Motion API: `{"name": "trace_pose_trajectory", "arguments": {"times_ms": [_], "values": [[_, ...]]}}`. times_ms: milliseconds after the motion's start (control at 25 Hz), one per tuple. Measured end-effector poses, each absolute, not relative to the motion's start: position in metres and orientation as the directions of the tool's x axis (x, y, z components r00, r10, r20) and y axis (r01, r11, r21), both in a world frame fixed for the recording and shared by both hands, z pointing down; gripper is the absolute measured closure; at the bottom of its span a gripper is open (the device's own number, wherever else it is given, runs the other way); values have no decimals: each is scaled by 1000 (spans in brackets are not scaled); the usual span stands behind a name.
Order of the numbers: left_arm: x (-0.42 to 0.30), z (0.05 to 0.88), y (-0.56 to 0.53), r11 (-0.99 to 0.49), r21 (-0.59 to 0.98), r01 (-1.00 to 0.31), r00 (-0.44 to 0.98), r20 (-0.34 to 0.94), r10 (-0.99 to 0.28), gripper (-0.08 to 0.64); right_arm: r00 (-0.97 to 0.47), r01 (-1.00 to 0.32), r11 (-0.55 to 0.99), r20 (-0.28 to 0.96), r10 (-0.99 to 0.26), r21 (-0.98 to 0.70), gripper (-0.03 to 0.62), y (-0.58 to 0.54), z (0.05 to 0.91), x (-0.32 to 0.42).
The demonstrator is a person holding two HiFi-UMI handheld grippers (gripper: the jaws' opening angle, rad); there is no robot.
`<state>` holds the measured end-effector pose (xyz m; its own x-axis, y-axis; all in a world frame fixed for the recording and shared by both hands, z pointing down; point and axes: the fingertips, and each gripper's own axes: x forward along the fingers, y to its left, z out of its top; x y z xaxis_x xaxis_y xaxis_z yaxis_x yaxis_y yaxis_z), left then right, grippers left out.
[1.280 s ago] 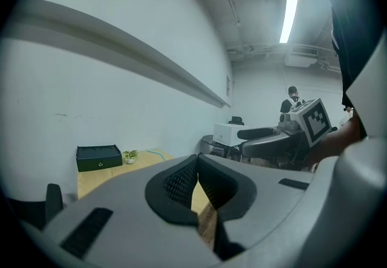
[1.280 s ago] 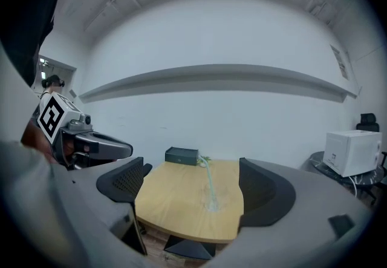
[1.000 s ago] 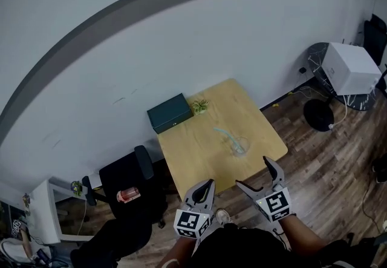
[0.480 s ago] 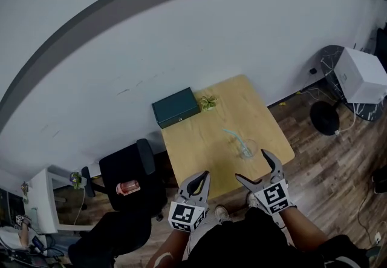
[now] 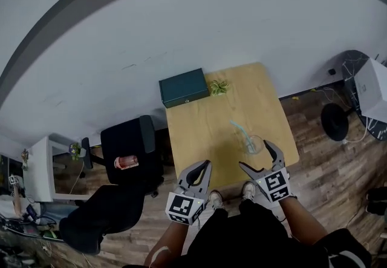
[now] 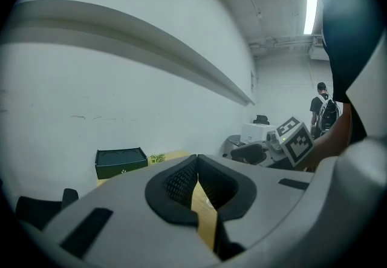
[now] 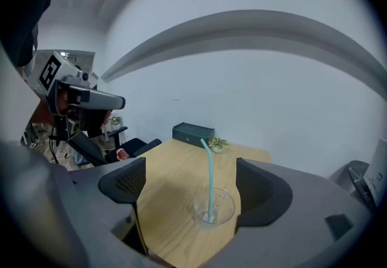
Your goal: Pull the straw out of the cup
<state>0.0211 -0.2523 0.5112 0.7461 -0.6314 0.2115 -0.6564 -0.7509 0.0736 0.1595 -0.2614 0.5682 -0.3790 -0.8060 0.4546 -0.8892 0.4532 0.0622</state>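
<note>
The table (image 5: 199,130) has a light wood top, matt, with faint grain. The cup (image 7: 213,207) is clear and glossy; whether it is plastic or glass cannot be told. The straw (image 7: 210,170) is smooth pale-teal plastic. The box (image 5: 184,87) is dark green with a matt finish, its material unclear. The floor (image 5: 326,182) is dark wood-look planking with a dull sheen. The wall (image 5: 181,25) is matt white paint, lightly scuffed. The office chair (image 5: 124,152) is black and dull, cloth-like. The left gripper (image 6: 196,164) has a smooth, matt grey plastic shell. Its pads (image 6: 175,183) are black, rubbery-looking and finely gridded. Its marker cube (image 5: 183,207) carries flat black-and-white print.
</note>
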Motion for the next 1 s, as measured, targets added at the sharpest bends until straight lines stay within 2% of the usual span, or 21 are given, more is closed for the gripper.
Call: {"name": "trace_pose_trajectory", "arguments": {"times_ms": [240, 480, 760, 1000], "values": [[15, 520, -248, -695, 82, -714, 691, 240, -682, 540, -417, -866, 499, 500, -759, 34, 176, -282, 598, 162], [5, 526, -245, -638, 104, -763, 641, 253, -725, 540, -427, -856, 516, 525, -736, 27, 205, -311, 618, 170], [3, 515, -253, -589, 127, -798, 601, 233, -765, 540, -452, -831, 556, 565, -690, 15, 336, -332, 639, 180], [9, 522, -249, -595, 126, -794, 606, 241, -758, 540, -460, -824, 566, 585, -668, -1, 383, -334, 648, 183]]}}
